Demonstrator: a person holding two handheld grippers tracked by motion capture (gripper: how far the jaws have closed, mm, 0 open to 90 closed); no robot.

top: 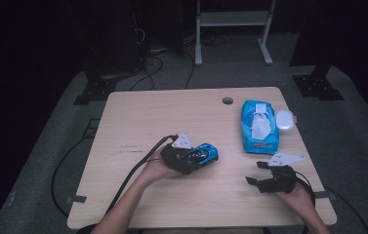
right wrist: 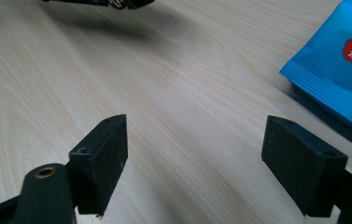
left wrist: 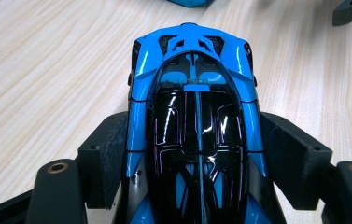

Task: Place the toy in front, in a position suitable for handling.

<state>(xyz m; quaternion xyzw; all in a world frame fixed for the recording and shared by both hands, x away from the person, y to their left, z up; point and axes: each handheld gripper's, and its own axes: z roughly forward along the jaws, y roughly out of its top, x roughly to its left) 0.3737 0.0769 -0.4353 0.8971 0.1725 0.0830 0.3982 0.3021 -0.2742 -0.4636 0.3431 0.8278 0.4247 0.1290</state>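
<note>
Pale wood table (top: 137,126) in dark room; left gripper (top: 191,160) clamped on toy car (top: 205,154), right gripper (top: 259,173) apart.

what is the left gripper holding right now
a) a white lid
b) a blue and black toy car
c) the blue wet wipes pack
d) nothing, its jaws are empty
b: in the left gripper view both black pads press the sides of the blue and black toy car, and the high view shows the left gripper with that car at mid table, apart from the wipes pack.
</note>
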